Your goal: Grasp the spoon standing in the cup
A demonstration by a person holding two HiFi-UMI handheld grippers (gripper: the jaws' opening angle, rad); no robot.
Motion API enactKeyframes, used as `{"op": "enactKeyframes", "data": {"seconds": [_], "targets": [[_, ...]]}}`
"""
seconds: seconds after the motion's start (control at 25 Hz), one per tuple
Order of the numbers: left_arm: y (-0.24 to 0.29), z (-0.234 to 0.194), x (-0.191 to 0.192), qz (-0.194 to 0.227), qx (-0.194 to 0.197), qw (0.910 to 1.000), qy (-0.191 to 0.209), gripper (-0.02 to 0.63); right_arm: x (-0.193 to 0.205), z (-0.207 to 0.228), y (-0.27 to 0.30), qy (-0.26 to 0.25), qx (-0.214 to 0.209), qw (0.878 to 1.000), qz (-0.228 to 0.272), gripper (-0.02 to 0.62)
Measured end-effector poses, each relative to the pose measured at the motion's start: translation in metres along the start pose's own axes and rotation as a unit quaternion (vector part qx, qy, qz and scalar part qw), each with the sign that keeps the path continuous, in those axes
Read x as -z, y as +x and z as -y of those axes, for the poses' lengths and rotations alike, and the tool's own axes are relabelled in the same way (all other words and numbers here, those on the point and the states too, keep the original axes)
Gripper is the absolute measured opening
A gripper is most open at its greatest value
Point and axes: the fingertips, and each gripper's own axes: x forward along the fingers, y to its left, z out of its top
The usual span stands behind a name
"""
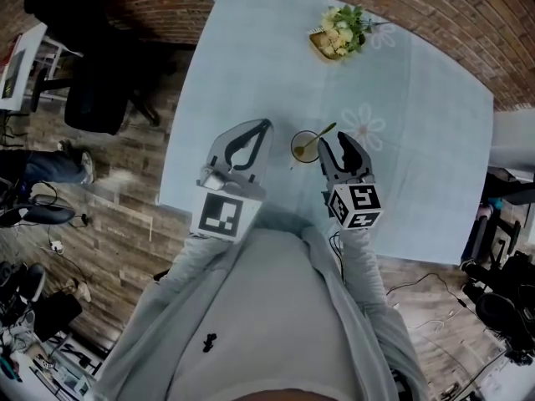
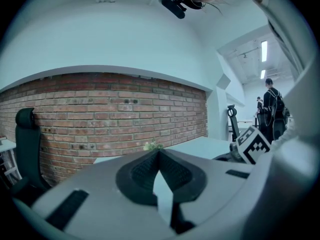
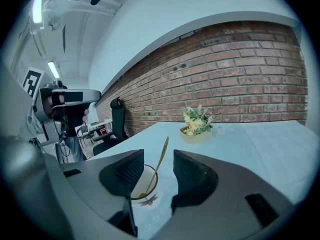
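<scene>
A white cup (image 1: 305,147) with a flower print stands on the pale blue table (image 1: 418,140), and a gold spoon (image 1: 322,134) leans in it with its handle pointing up and right. My right gripper (image 1: 333,140) is open just right of the cup, nothing between its pads. In the right gripper view the cup (image 3: 143,184) and the spoon (image 3: 160,163) show through the gap of the right gripper (image 3: 157,159), a little ahead of the tips. My left gripper (image 1: 265,125) hovers left of the cup, shut and empty; the left gripper (image 2: 159,155) has its tips touching.
A small basket of flowers (image 1: 339,33) sits at the table's far side, also seen as the flowers (image 3: 196,122) before a brick wall (image 3: 240,79). A black office chair (image 1: 96,98) stands left of the table. Cables and gear lie on the wooden floor (image 1: 125,190).
</scene>
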Motion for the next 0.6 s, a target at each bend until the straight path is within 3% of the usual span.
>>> {"op": "enactKeyframes", "data": {"seconds": [0.6], "targets": [[-0.002, 0.000, 0.008, -0.005, -0.007, 0.9999, -0.007, 0.018, 0.032, -0.010, 0.027, 0.005, -0.015, 0.999, -0.031, 0.176]]}}
